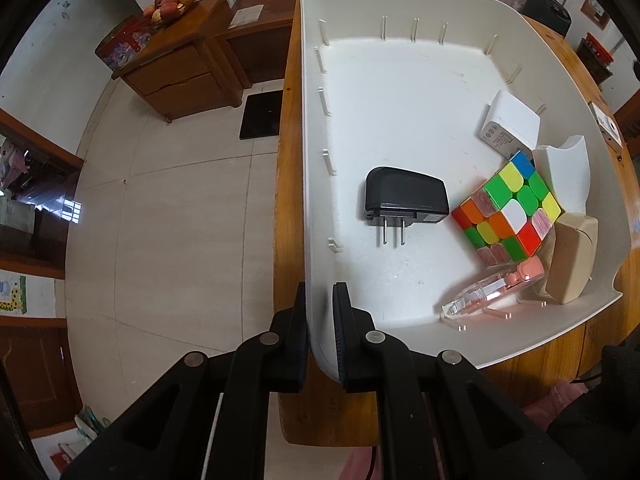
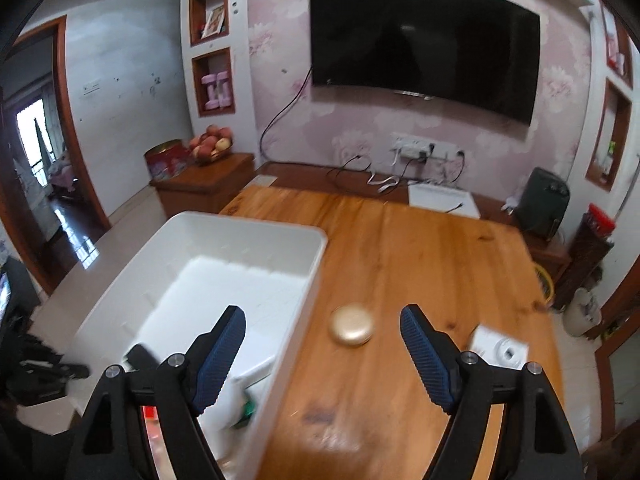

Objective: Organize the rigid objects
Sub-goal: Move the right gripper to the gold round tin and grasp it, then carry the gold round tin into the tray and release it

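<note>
My left gripper (image 1: 320, 312) is shut on the near wall of the white bin (image 1: 316, 200), one finger inside and one outside. In the bin lie a black plug adapter (image 1: 406, 196), a colourful puzzle cube (image 1: 508, 212), a white charger (image 1: 510, 124), a white curved piece (image 1: 568, 176), a tan block (image 1: 572, 260) and a pink clear pen-like item (image 1: 496, 288). My right gripper (image 2: 322, 332) is open above the wooden table (image 2: 420, 248), with nothing between its fingers. Beyond it on the table lie a round gold case (image 2: 351, 324) and a small white box (image 2: 500, 348). The white bin (image 2: 224, 264) sits to its left.
A wooden cabinet (image 1: 176, 64) with a fruit bowl (image 1: 172, 2) stands beyond the table's left edge, over tiled floor (image 1: 172, 220). In the right wrist view a TV (image 2: 424, 40) hangs on the far wall, above a low unit with cables and a black appliance (image 2: 544, 200).
</note>
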Tool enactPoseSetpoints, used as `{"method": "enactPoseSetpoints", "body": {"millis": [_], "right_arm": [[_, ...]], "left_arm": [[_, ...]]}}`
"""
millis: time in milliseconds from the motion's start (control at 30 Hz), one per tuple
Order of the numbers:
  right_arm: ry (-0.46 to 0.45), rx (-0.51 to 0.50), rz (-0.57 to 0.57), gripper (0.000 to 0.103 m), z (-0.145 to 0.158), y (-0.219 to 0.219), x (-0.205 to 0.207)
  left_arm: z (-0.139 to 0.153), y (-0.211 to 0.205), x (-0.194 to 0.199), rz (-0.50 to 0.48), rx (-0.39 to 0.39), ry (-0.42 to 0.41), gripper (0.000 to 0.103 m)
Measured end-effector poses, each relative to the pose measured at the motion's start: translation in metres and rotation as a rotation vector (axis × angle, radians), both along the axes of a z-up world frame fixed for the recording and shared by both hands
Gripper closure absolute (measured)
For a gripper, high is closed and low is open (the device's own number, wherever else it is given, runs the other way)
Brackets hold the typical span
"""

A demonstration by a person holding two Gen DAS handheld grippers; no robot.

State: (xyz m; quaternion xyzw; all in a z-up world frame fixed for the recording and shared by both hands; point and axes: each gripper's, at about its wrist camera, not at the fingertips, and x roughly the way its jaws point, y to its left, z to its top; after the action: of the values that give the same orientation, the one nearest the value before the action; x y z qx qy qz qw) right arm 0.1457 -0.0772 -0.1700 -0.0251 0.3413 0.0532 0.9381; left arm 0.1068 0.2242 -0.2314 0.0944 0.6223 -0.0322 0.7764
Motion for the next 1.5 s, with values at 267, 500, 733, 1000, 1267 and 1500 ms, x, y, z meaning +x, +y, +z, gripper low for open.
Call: {"method": "enactPoseSetpoints", "body": {"millis": [267,500,733,1000,1267,1500], "right_arm": [[0.04,-0.015,0.046,0.023,-0.036,-0.025,0.039],[0.126,0.0,0.092,0.023,-0.086,-0.027,0.069],[0.175,0.002,0.101,0.023,-0.121,-0.026,0.086],[0.208,0.038,0.11,0.023,-0.138,-0.029,0.093],[0.226,0.01,0.107,0.032,-0.147,-0.023,0.101],[0.226,0.022,0.098,0.047,-0.143,-0.025,0.104]], "left_arm": [[0.0,-0.001,0.005,0.048,0.006,0.022,0.092],[-0.001,-0.001,0.007,0.086,0.016,0.043,0.092],[-0.005,0.0,0.011,0.122,0.025,0.062,0.091],[-0.005,0.003,0.012,0.138,0.02,0.065,0.091],[-0.006,0.003,0.012,0.152,0.024,0.067,0.09],[-0.007,0.002,0.012,0.155,0.027,0.066,0.09]]}}
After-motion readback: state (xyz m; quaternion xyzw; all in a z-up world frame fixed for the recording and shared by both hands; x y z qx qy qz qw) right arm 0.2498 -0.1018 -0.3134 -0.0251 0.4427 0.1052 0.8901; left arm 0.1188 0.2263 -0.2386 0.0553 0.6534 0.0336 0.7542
